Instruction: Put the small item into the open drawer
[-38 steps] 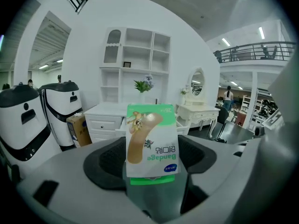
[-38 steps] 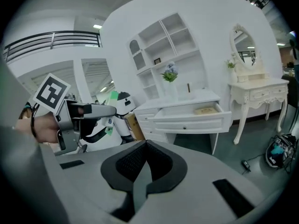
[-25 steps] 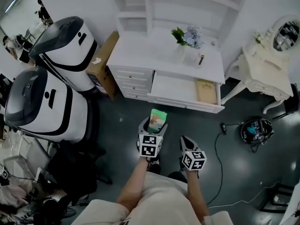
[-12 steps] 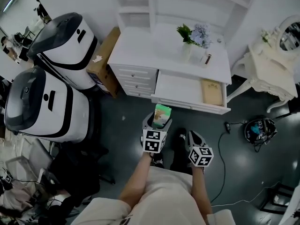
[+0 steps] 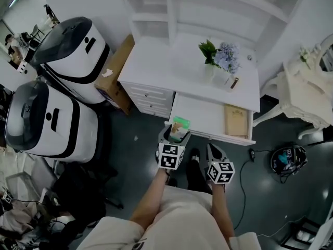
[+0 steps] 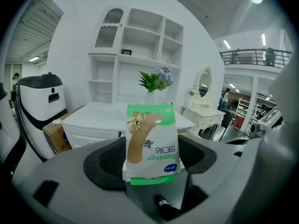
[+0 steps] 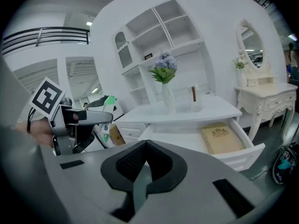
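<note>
The left gripper (image 5: 175,135) has its jaws pressed against a packet of bandages (image 5: 178,128) and holds it upright, the green and white face turned back toward the person and its print upside down. From above, the packet sits right at the front edge of the open drawer (image 5: 200,113), by the drawer's left end; how high it hangs over that edge I cannot tell. In the left gripper view the packet (image 6: 152,141) fills the gap between the dark pads, and the white desk (image 6: 98,113) stands behind it.

The right gripper (image 5: 211,151) hangs just beside the left one, before the middle of the drawer front. Its jaws are pinched together with nothing between them (image 7: 145,148).

The drawer is pulled out from under the desk's (image 5: 166,61) right half. A tan book (image 5: 235,121) lies flat at its right end, and the rest of its floor is bare white. A vase of flowers (image 5: 216,59) stands near the desk top's right edge.
</note>
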`<act>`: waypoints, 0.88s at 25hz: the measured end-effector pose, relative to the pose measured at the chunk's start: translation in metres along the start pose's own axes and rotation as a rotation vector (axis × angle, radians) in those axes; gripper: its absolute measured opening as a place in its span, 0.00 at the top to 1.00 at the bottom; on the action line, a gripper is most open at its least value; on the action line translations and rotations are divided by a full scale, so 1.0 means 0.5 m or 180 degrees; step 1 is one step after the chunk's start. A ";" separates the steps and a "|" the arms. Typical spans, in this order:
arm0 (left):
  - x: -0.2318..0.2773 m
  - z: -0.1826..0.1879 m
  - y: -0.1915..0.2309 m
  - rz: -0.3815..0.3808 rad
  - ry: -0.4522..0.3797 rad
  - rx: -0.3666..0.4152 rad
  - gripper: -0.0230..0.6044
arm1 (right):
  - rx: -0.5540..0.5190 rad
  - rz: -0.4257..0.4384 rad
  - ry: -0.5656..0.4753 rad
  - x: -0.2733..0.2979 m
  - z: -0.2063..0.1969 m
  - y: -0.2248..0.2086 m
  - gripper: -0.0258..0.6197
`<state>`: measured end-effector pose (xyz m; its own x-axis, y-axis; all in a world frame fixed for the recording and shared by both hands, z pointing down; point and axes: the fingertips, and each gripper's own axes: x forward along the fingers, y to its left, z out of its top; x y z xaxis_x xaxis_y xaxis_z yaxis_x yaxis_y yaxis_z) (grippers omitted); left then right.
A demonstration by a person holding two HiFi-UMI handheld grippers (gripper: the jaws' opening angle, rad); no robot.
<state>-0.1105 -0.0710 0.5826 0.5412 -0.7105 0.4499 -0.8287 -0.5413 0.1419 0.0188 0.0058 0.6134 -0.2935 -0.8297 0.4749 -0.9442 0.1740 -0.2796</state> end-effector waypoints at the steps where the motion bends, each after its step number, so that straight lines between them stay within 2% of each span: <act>1: 0.014 0.005 0.000 -0.0004 0.0014 0.0009 0.39 | -0.0005 0.0013 0.0000 0.012 0.012 -0.008 0.92; 14: 0.157 0.059 0.036 0.0150 0.0188 0.0047 0.39 | -0.0125 0.0251 0.0116 0.139 0.114 -0.089 0.92; 22: 0.223 0.073 0.046 0.0203 0.0319 0.0049 0.39 | -0.0170 0.0369 0.0221 0.191 0.141 -0.124 0.92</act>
<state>-0.0642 -0.1792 0.6037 0.4698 -0.6957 0.5434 -0.8583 -0.5039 0.0970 0.0596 -0.1218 0.6172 -0.4089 -0.7640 0.4990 -0.9095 0.2959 -0.2921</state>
